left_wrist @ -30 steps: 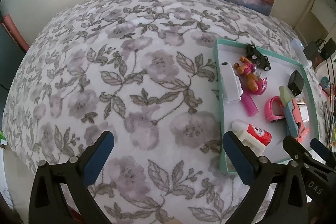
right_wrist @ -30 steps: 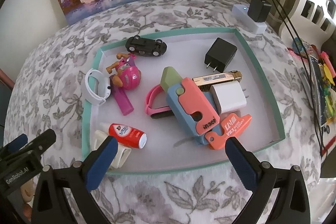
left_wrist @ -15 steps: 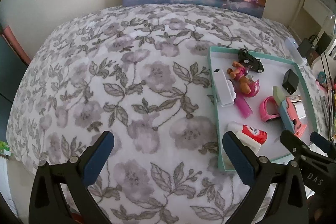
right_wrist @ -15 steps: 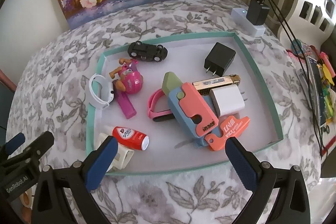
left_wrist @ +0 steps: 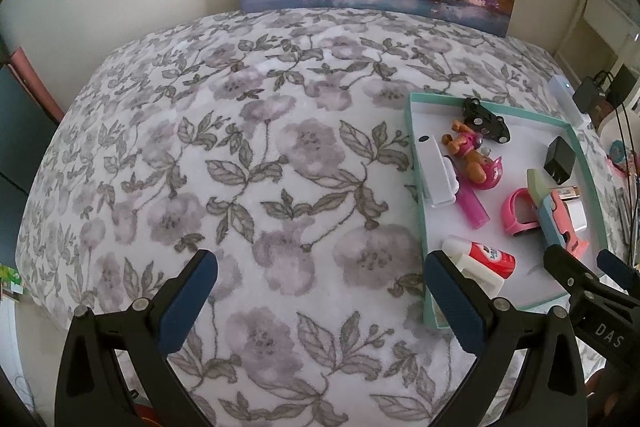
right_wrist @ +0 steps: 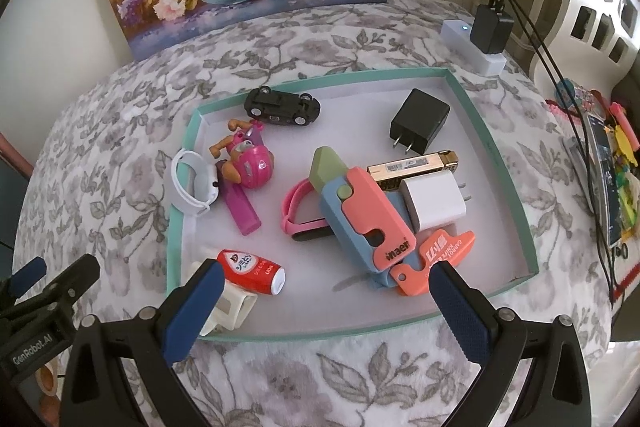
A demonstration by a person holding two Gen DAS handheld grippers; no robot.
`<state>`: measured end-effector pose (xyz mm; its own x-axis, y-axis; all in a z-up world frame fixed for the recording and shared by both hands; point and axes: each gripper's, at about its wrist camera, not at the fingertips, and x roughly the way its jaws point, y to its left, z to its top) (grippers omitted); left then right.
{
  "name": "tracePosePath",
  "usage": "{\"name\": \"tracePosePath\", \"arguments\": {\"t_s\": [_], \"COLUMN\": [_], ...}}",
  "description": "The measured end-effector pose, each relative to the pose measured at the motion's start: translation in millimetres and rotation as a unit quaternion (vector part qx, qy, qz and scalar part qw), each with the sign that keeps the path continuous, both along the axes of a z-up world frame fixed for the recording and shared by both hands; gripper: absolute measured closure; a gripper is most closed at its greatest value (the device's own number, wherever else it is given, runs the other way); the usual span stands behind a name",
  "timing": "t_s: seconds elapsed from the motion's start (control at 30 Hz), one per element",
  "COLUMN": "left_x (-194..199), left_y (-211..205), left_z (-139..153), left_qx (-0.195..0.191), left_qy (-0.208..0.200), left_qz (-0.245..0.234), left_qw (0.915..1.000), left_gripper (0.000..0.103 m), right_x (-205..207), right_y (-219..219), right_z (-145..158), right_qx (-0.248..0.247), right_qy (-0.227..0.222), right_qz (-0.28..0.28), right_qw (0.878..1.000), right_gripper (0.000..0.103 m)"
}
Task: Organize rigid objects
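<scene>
Left gripper (left_wrist: pixel 320 301): black plastic arms showing blue ribbed pads (left_wrist: pixel 188 301), silver screws gleaming at the joints
Right gripper (right_wrist: pixel 326 311): matching black frame wearing blue textured fingertips (right_wrist: pixel 460 311), round silver screws
Markings: white "GenRobot.AI" lettering showing on the left unit, "DAS" reading on the right one

Both wrist views look down from near; they share the tray (left_wrist: pixel 416 163) (right_wrist: pixel 504 163), seemingly side by side.
</scene>
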<state>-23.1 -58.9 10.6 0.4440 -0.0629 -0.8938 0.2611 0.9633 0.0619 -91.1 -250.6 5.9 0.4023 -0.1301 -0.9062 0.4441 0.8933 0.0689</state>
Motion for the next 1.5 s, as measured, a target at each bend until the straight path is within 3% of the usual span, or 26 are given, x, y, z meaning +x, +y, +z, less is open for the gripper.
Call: {"name": "tracePosePath", "arguments": {"t_s": [1.5], "left_x": [3.8], "left_y": [4.9], "left_z": [-3.0], "left_qx": [0.011], "left_qy": [0.005], "left_qz": [0.009], "left_qw": [0.9999], "left_gripper": [0.000], "right_x": [3.2], "right_y": [2.7], "right_z": [-5.6], "right_qx": [-0.004], "right_qy": [0.009], "right_qz": [0.009], "right_qw": [1.000], "right_gripper": [0.000]}}
